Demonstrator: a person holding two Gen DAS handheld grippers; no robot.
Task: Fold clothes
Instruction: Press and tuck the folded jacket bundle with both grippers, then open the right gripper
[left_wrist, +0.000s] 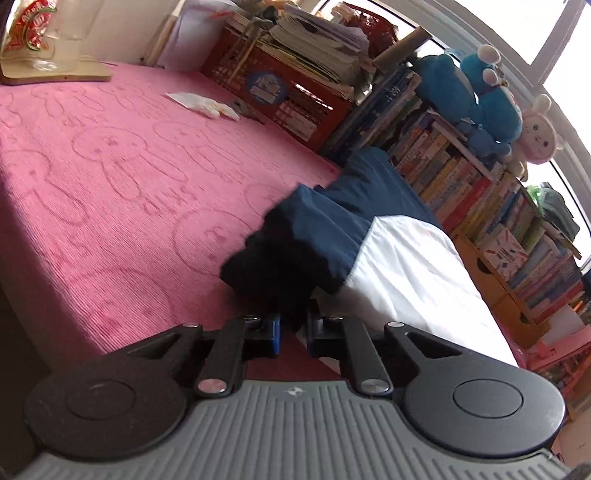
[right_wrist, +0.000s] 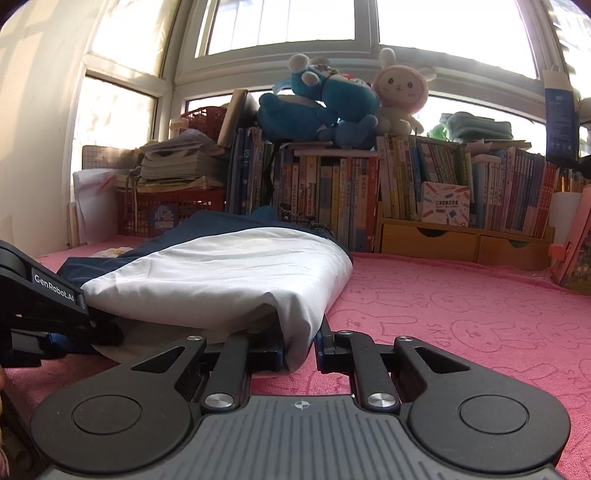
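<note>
Your left gripper (left_wrist: 293, 325): jaws clamped on dark navy edge of garment (left_wrist: 399, 258). Your right gripper (right_wrist: 300, 349): jaws pinched on white folded corner of same garment (right_wrist: 221, 273).

Left view only: bare pink bedspread (left_wrist: 110, 166), white paper scrap (left_wrist: 203, 103), wooden board (left_wrist: 55, 75). Right view only: windows (right_wrist: 280, 22), wooden drawers (right_wrist: 461, 240), your left gripper's body (right_wrist: 40, 295) at garment's left edge.

Garment lies on bedspread, long axis running away from you toward bookshelf (right_wrist: 369, 188); white part near, navy part far.
</note>
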